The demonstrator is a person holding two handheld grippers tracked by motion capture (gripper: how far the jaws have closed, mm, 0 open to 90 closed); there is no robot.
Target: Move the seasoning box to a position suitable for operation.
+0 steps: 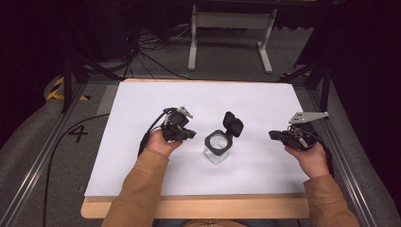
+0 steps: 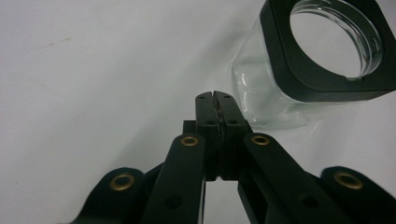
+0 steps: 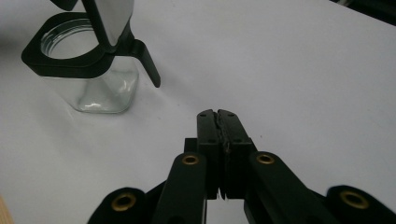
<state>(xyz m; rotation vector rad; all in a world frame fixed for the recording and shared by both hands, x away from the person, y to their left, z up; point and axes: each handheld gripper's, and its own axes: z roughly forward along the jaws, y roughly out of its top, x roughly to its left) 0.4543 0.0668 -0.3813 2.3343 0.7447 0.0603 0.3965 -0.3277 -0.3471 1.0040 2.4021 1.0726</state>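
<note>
A clear square glass jar (image 1: 217, 150) with a black collar stands upright near the middle of the white table; its hinged black lid (image 1: 233, 124) is flipped open and stands up behind it. My left gripper (image 1: 191, 134) rests just left of the jar, jaws shut with nothing between them, and the jar (image 2: 299, 65) appears close ahead to its right. My right gripper (image 1: 273, 135) lies well to the jar's right, pointing toward it, also shut and holding nothing. In the right gripper view the jar (image 3: 93, 70) sits far ahead at the upper left, its lid (image 3: 116, 28) raised.
The white table surface (image 1: 142, 104) lies on a wooden board. A metal rail frame (image 1: 42, 156) runs along both sides. A white stand (image 1: 231, 28) and cables are on the floor beyond the far edge.
</note>
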